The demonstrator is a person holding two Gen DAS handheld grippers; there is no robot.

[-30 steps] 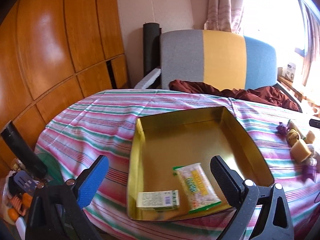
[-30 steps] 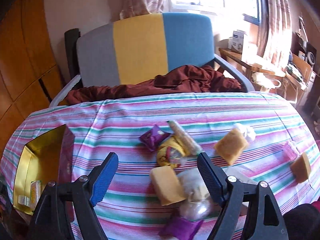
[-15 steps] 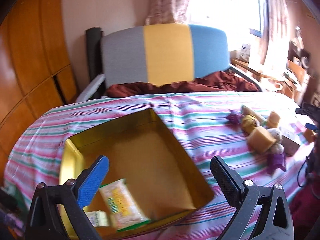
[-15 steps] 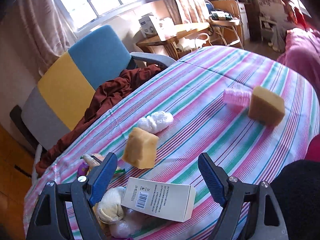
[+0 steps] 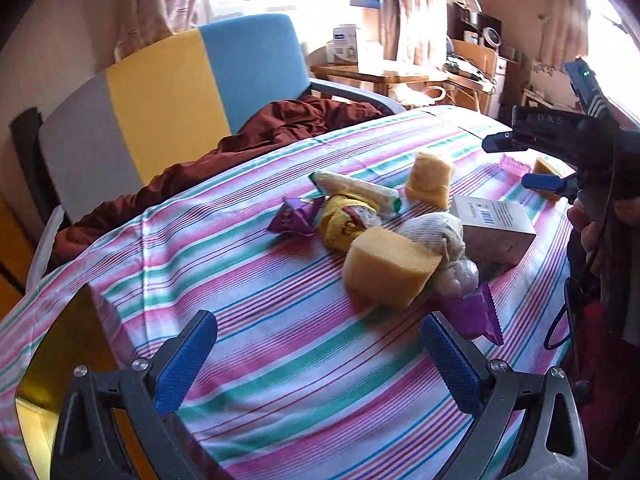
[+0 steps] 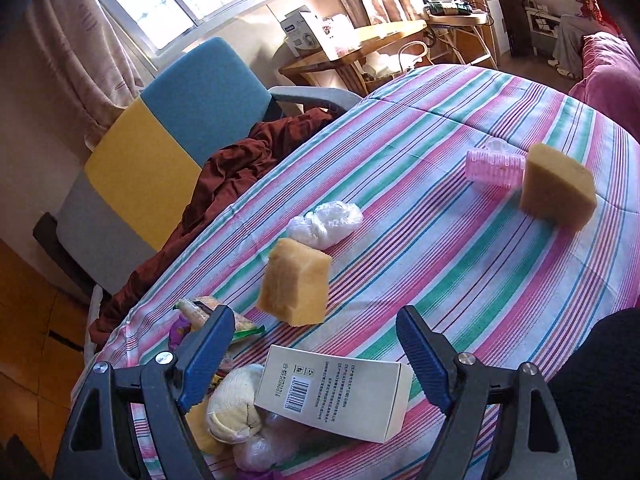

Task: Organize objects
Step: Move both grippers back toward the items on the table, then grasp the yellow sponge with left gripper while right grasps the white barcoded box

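Observation:
My left gripper [image 5: 318, 354] is open and empty above the striped tablecloth, short of a pile: a yellow sponge block [image 5: 390, 272], a cloth bundle [image 5: 436, 230], a white carton [image 5: 494, 228], purple packets [image 5: 296, 216] and a second sponge [image 5: 430, 180]. The gold tin [image 5: 56, 344] shows at the left edge. My right gripper [image 6: 316, 354] is open and empty over the white carton [image 6: 336, 392], near a sponge [image 6: 296, 280]. It also shows in the left wrist view [image 5: 544, 182].
Farther right lie a white plastic wad [image 6: 326, 222], a pink hair roller [image 6: 494, 168] and another sponge [image 6: 556, 188]. A grey-yellow-blue chair [image 5: 172, 92] with a maroon cloth [image 5: 256, 136] stands behind the table. A wooden side table [image 6: 360, 40] stands by the window.
The left gripper has swung right, from over the gold tin to the pile of objects. The right gripper has swung right and moved in over the white carton. Both stay open.

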